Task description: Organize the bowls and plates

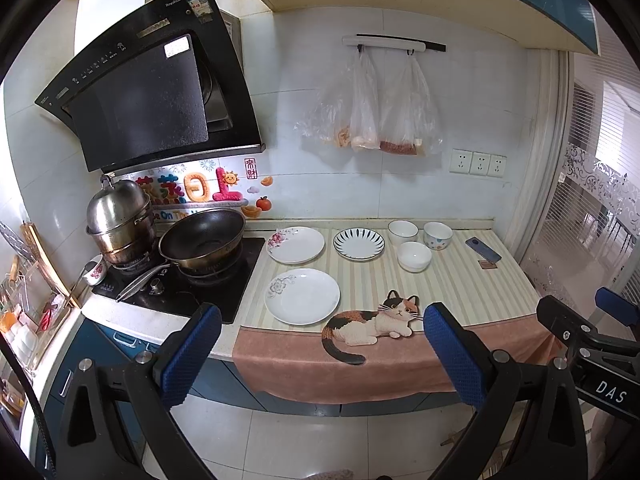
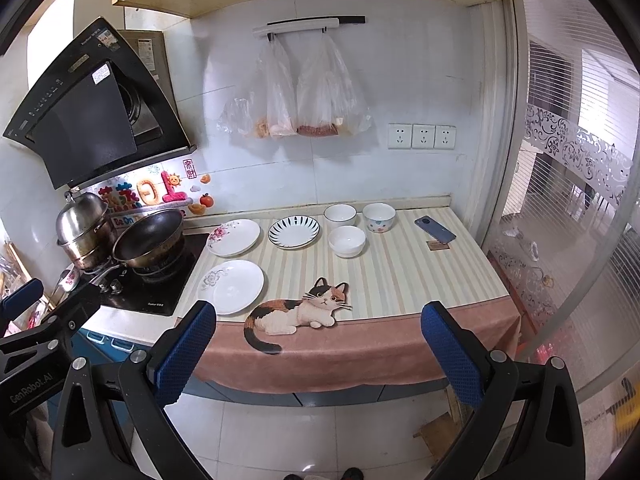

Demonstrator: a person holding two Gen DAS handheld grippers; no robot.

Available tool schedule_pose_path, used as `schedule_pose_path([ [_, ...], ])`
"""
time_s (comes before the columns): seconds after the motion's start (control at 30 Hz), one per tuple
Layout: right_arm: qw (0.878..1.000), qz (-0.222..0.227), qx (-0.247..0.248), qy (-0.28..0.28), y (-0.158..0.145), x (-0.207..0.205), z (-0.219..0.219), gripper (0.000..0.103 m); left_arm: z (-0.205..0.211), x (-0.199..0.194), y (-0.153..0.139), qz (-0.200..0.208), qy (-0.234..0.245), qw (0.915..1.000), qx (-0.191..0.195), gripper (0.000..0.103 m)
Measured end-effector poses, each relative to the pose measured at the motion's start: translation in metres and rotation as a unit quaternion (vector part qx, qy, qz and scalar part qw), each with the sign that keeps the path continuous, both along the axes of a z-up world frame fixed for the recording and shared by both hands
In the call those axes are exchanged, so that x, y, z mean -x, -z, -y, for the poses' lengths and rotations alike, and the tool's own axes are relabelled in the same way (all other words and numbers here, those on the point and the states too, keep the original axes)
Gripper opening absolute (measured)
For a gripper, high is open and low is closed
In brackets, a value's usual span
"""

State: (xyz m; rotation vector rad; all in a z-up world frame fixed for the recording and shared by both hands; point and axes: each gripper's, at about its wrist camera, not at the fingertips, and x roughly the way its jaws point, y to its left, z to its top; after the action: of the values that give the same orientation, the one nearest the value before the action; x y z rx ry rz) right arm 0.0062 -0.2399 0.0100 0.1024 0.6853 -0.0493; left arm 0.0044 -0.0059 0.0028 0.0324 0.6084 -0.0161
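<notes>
On striped cat mat [image 1: 460,280]: three plates [image 1: 302,296], three bowls [image 1: 415,256] spread apart, untouched. Left gripper [image 1: 322,356], right gripper [image 2: 320,354] wide, empty, short of counter. Risk: glazed rims slipping from pads, chipping when stacked.

Ahead of your left fingers [image 1: 192,354], the round white grey-flowered plate [image 1: 302,296] lies nearest; behind it the pink-flowered plate [image 1: 296,245], then rightward the striped-rim plate [image 1: 359,243] and three white bowls [image 1: 414,256].

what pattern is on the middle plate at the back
Dark radiating stripes around the rim of the striped plate, white centre; right wrist view shows it best.
</notes>
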Motion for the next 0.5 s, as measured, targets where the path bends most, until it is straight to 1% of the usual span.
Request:
schedule_pose_path([
  [0.5,1.0,-0.002,0.002,0.0,0.0038,-0.0046,-0.0004,0.103,-0.005,-0.0014,0.0012,-0.003,-0.001,1.0,0.003,0.103],
])
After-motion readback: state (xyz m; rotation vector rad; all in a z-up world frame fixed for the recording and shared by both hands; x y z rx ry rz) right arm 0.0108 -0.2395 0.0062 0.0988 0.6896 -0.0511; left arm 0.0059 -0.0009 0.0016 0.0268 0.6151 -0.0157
